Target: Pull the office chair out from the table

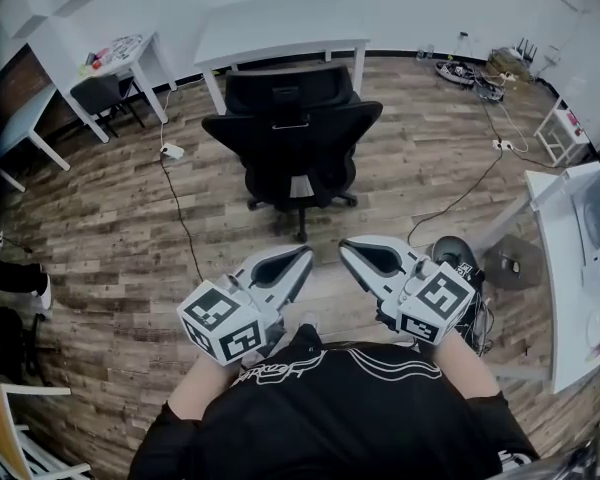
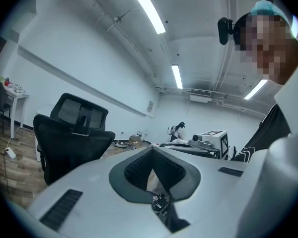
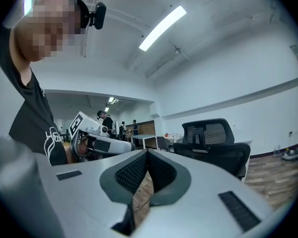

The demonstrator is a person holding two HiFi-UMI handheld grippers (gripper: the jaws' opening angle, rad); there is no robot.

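The black mesh office chair (image 1: 292, 133) stands on the wood floor, clear of the white table (image 1: 280, 23) behind it, with its back toward me. Both grippers are held close to my chest, well short of the chair and touching nothing. My left gripper (image 1: 302, 256) is shut and empty, and so is my right gripper (image 1: 348, 247). The left gripper view has its shut jaws (image 2: 152, 150) in front and the chair (image 2: 69, 138) off to the left. In the right gripper view the shut jaws (image 3: 147, 152) are central and the chair (image 3: 213, 145) is to the right.
A small white desk (image 1: 120, 53) with clutter and a dark chair (image 1: 105, 96) stand at the back left. A power strip (image 1: 172, 151) and its cable trail across the floor left of the office chair. A white table (image 1: 580, 258) runs along the right; cables lie at the back right (image 1: 470, 73).
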